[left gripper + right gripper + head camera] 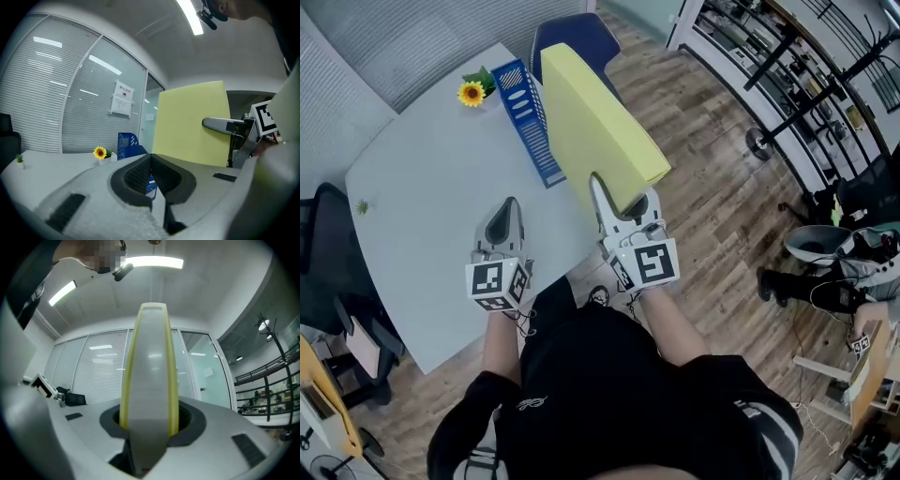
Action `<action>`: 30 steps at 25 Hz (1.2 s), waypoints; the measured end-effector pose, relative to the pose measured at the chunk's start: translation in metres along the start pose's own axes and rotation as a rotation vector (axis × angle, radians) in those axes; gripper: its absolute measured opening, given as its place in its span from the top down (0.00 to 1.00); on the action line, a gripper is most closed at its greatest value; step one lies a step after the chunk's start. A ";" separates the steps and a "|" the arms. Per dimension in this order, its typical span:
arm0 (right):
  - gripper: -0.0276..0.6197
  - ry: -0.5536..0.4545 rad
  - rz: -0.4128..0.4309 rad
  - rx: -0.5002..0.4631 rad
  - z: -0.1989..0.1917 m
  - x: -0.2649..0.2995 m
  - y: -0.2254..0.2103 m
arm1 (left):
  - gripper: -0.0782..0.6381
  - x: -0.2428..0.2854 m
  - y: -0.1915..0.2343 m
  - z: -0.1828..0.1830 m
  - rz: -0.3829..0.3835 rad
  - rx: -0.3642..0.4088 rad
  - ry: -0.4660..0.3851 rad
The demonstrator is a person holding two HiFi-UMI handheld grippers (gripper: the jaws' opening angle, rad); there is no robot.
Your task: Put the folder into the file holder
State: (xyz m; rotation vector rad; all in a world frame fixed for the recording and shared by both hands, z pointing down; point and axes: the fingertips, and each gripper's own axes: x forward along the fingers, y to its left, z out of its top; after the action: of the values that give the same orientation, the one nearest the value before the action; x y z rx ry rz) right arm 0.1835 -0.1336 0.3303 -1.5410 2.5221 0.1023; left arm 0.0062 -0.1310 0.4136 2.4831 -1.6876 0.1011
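The thick yellow folder (595, 127) is held up in the air over the table's right edge, tilted back. My right gripper (623, 202) is shut on its near end. In the right gripper view the folder's grey spine (149, 380) rises straight up between the jaws. The blue file holder (527, 119) lies on the white table (431, 225), just left of the folder. It shows small and blue in the left gripper view as the file holder (129, 143), with the folder (192, 124) to its right. My left gripper (503, 223) hovers over the table's near part, jaws together, holding nothing.
A small sunflower pot (472, 92) stands at the table's far corner beside the file holder. A dark blue chair (572, 33) is behind the table. Black chairs (323, 253) stand at the left. Wooden floor (722, 187) and metal racks (806, 66) lie to the right.
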 end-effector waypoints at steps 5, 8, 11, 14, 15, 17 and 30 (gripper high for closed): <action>0.72 -0.031 0.013 0.006 0.001 0.036 0.002 | 0.88 0.020 0.023 0.005 0.006 0.013 0.004; 0.72 -0.049 0.030 0.008 0.002 0.056 0.005 | 0.88 0.030 0.038 0.008 0.019 0.015 0.006; 0.72 -0.061 0.035 0.013 0.003 0.078 0.006 | 0.88 0.039 0.052 0.011 0.028 0.015 0.000; 0.72 -0.062 0.023 0.014 0.001 0.096 0.006 | 0.88 0.045 0.062 0.009 0.030 0.007 0.006; 0.72 -0.064 0.020 0.013 0.000 0.102 0.006 | 0.88 0.048 0.064 0.008 0.031 0.006 0.009; 0.72 -0.067 0.024 0.011 -0.001 0.112 0.005 | 0.88 0.052 0.070 0.007 0.036 0.003 0.015; 0.72 -0.088 0.048 0.046 -0.026 0.164 0.008 | 0.88 0.072 0.102 -0.014 0.066 -0.035 0.050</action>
State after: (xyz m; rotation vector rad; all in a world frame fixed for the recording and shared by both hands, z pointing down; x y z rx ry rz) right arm 0.1000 -0.2777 0.3242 -1.4277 2.4756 0.1154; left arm -0.0622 -0.2318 0.4443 2.3805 -1.7356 0.1387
